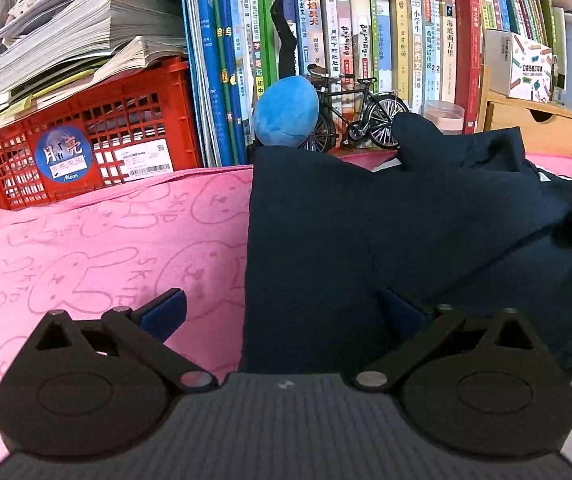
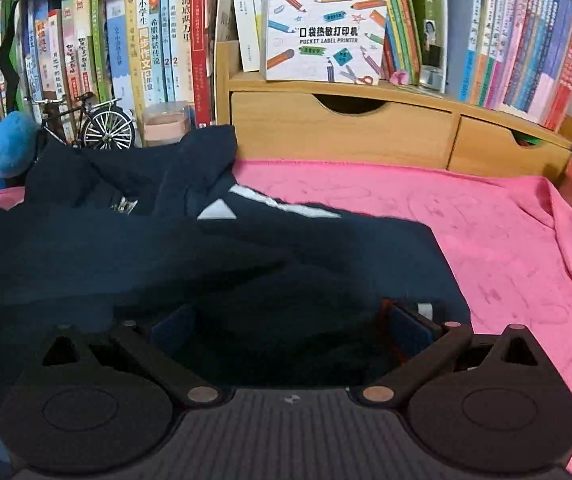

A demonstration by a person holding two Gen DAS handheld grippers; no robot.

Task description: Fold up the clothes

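A dark navy garment (image 1: 386, 232) lies bunched on the pink cloth (image 1: 98, 248), its left edge running straight down toward me. My left gripper (image 1: 282, 312) is open, with the left finger over the pink cloth and the right finger over the navy fabric, straddling that edge. In the right wrist view the same navy garment (image 2: 222, 248) shows white stripes near its middle. My right gripper (image 2: 292, 330) is open over the garment's near right corner, dark fabric lying between its blue pads (image 2: 408, 328); whether they touch it I cannot tell.
Books fill a shelf behind. A red crate (image 1: 86, 140) under stacked papers stands back left. A blue plush (image 1: 286, 112), model bicycle (image 1: 362, 116) and pink-lidded jar (image 2: 166, 124) sit behind the garment. Wooden drawers (image 2: 386, 128) stand back right, pink cloth (image 2: 506, 248) beside the garment.
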